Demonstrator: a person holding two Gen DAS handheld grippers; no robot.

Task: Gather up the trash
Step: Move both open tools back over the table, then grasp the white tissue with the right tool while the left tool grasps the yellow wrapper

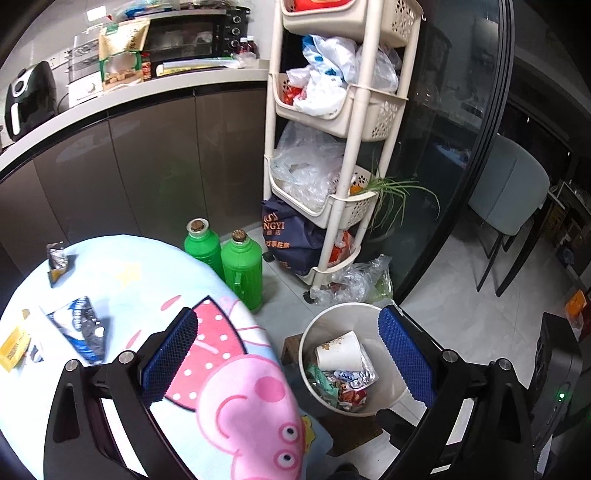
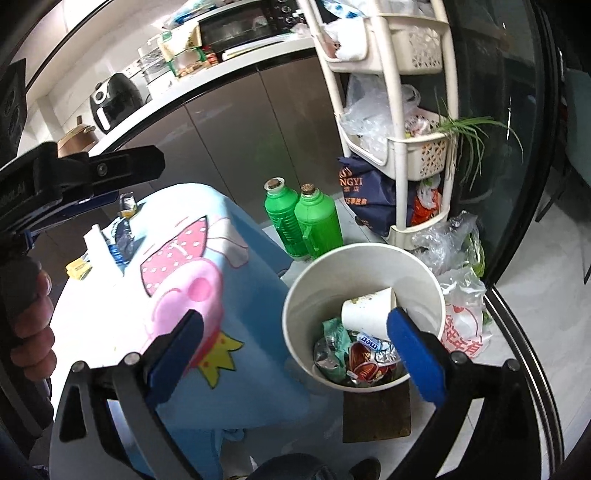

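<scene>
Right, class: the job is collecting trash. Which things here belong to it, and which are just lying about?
Job:
white bin
paper cup inside it
blue-and-black wrapper on the table
silver wrapper
yellow packet

Lying about:
green flasks
storage rack
air fryer
oven

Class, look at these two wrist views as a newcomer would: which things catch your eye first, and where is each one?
The pink cartoon pig cloth covering the table stands out first, with snack wrappers lying on its far side. Beside the table on the floor sits a white bin holding a paper cup and foil wrappers. Behind it stand two green bottles and a cream basket rack stuffed with plastic bags.
</scene>
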